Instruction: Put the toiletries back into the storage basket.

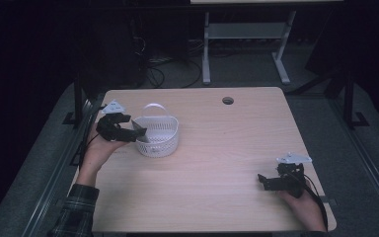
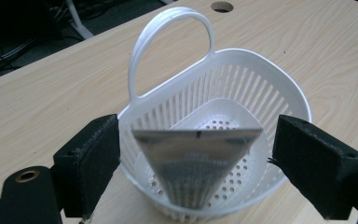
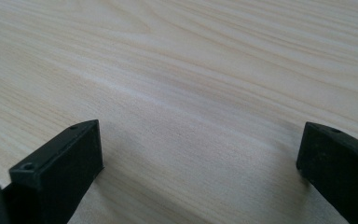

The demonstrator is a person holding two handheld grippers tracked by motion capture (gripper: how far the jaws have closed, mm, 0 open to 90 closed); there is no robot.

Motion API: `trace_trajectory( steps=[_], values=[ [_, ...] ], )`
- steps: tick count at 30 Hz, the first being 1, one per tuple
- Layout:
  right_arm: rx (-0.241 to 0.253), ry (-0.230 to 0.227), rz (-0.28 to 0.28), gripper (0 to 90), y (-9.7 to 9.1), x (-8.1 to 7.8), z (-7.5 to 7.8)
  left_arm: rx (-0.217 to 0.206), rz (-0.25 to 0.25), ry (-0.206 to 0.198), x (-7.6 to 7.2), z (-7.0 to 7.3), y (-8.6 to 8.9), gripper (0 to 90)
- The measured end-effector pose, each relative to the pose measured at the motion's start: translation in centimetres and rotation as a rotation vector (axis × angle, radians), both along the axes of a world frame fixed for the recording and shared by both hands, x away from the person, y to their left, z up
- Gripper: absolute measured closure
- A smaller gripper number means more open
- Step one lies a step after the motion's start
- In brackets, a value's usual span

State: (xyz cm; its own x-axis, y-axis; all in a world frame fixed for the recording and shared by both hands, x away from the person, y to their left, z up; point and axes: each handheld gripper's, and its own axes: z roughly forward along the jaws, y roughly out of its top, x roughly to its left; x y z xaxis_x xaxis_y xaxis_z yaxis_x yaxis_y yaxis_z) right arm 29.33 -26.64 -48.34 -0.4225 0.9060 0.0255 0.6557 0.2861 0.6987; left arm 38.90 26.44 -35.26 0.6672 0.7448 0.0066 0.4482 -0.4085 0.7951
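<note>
A white slotted plastic basket (image 1: 160,140) with an upright loop handle (image 2: 172,28) stands on the left part of the wooden table (image 1: 217,148). Inside it a flat grey wedge-shaped piece (image 2: 193,163) leans, its wide edge up. My left gripper (image 1: 137,132) is at the basket's left rim, reaching over it. Its jaws are open on either side of the grey piece (image 2: 198,135), with a small gap at each pad. My right gripper (image 1: 266,178) rests low over bare table near the front right, open (image 3: 200,140) with nothing between its fingers.
A round cable hole (image 1: 228,100) sits near the table's far edge. Beyond the table are a white desk frame (image 1: 246,34) and cables on the dark floor. Bare wood stretches between the basket and my right gripper.
</note>
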Motion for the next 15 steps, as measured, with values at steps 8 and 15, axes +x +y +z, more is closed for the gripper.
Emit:
trace_trajectory(
  steps=[8,15],
  values=[
    [0.000,0.000,0.000,0.0,0.0,0.0,0.0,0.005,0.011,-0.006,-1.9,0.2,1.4,14.5],
    [0.000,0.000,0.000,0.0,0.0,0.0,0.0,0.016,-0.011,-0.013,-4.0,-0.4,1.9,14.6]
  ],
)
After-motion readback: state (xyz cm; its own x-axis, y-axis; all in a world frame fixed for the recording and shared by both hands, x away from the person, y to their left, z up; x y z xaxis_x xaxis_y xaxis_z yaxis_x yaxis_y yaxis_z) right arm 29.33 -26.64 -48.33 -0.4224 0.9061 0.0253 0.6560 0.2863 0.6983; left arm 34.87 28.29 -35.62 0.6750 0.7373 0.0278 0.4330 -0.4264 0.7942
